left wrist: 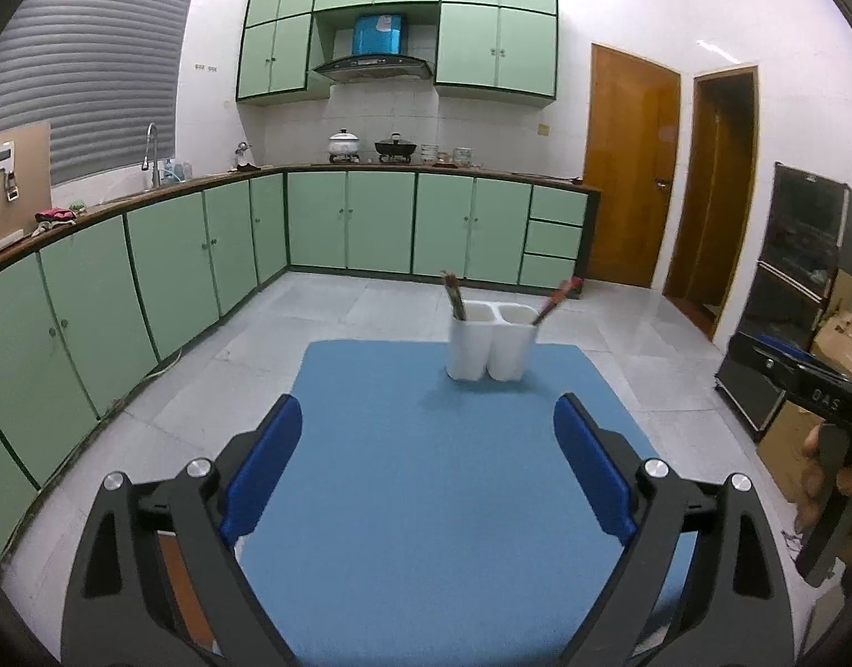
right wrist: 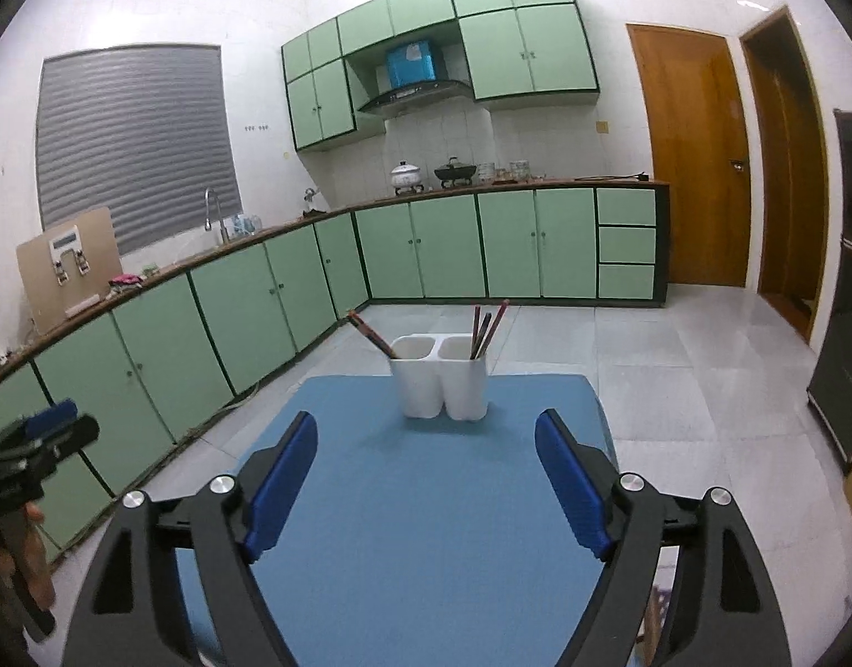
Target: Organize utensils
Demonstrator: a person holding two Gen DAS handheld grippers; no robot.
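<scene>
Both my claws, left gripper (left wrist: 427, 417) and right gripper (right wrist: 426, 433), hang spread and empty; chopsticks (right wrist: 484, 330) already stand sorted in the 2-cup holder (right wrist: 440, 386) at frame center.

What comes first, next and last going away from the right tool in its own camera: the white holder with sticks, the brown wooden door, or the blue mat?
1. The flat blue mat, right under the right tool.
2. The white two-cup plastic holder with dark chopsticks, ahead at the mat's far end.
3. The closed brown wooden door, far off on the right wall.
</scene>
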